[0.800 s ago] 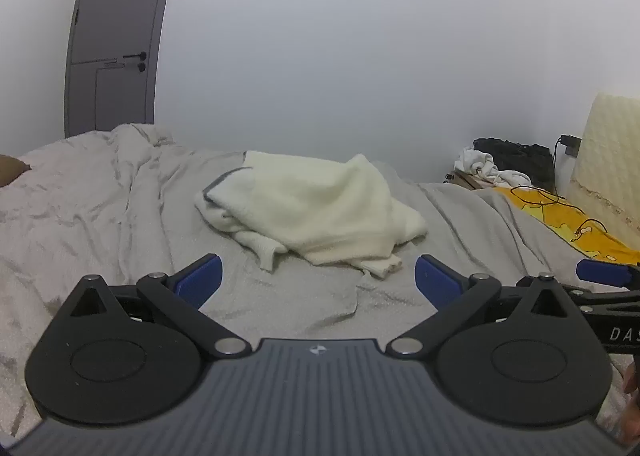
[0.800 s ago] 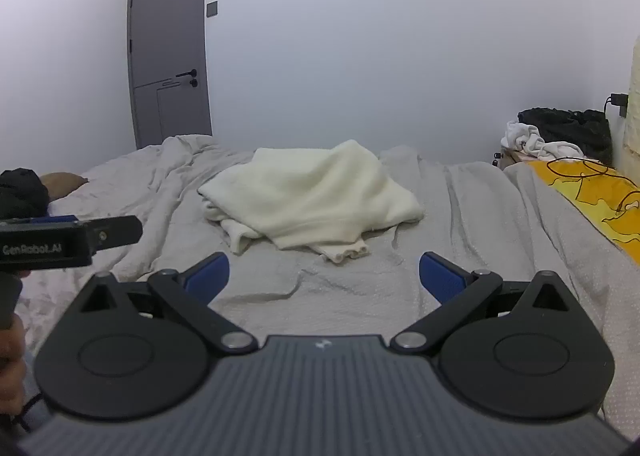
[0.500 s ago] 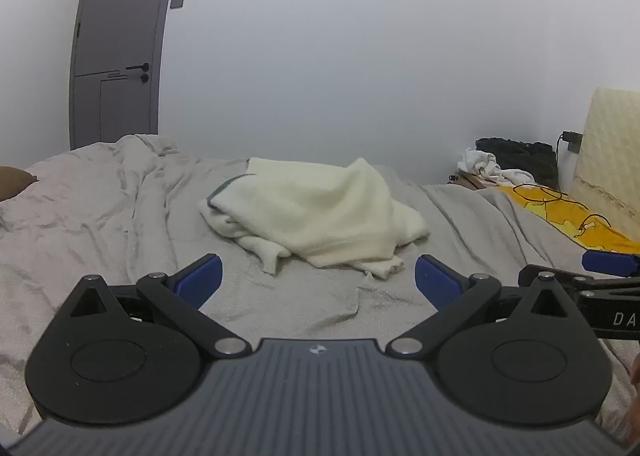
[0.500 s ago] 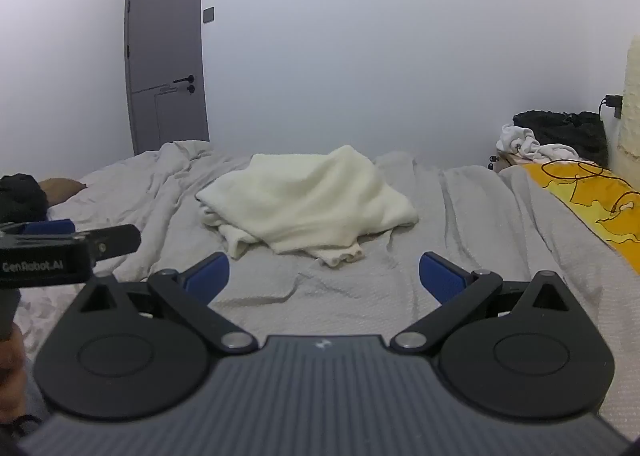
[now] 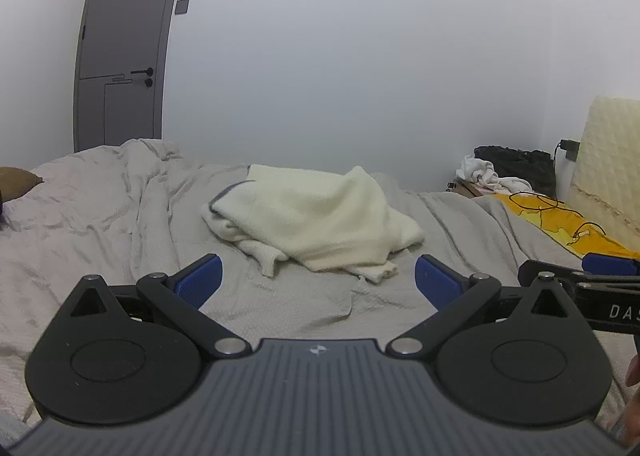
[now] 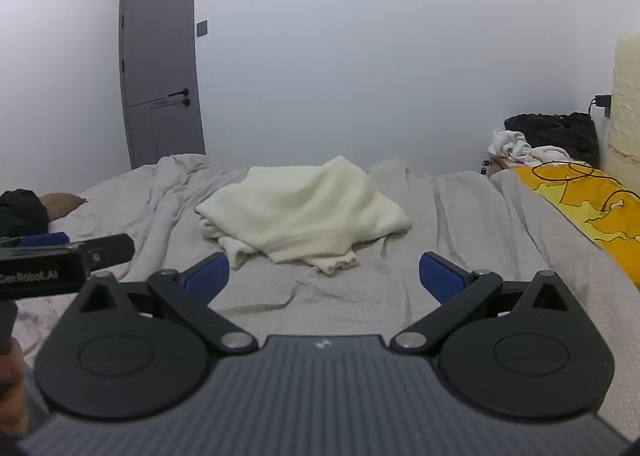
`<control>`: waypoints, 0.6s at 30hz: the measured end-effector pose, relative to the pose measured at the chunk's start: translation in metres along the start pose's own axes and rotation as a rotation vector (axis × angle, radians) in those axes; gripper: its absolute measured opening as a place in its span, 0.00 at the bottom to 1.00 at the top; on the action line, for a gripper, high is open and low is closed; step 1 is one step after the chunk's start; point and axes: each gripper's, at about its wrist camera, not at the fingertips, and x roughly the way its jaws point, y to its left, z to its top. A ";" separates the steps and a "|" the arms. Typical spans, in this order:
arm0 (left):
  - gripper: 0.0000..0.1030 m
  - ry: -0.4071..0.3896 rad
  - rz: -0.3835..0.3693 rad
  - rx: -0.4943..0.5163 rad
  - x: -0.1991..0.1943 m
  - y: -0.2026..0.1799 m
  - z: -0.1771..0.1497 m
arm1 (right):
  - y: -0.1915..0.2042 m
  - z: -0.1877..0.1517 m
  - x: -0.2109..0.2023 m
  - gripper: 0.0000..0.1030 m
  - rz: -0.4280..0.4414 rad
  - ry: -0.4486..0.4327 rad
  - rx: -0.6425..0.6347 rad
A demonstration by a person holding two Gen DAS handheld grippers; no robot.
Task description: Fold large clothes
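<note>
A cream knitted garment lies crumpled in a heap in the middle of a bed with a grey cover. It also shows in the right wrist view. My left gripper is open and empty, held above the bed short of the garment. My right gripper is open and empty, also short of the garment. The right gripper's tip shows at the right edge of the left wrist view. The left gripper shows at the left edge of the right wrist view.
A yellow printed sheet with a dark cable lies on the bed's right side. A pile of black and white clothes sits at the far right by the wall. A grey door stands at the back left. A dark object lies far left.
Both grippers have tilted upward a little, so the bed and garment sit lower in view and more wall shows. Both stay open. The garment has not moved.
</note>
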 end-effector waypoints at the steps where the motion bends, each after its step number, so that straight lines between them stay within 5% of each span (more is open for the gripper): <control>1: 1.00 -0.001 0.002 0.000 -0.001 0.000 0.000 | 0.002 0.000 -0.002 1.00 -0.002 -0.003 0.002; 18: 1.00 -0.027 -0.011 -0.005 -0.029 -0.008 0.003 | 0.003 -0.002 -0.020 1.00 -0.002 -0.041 0.003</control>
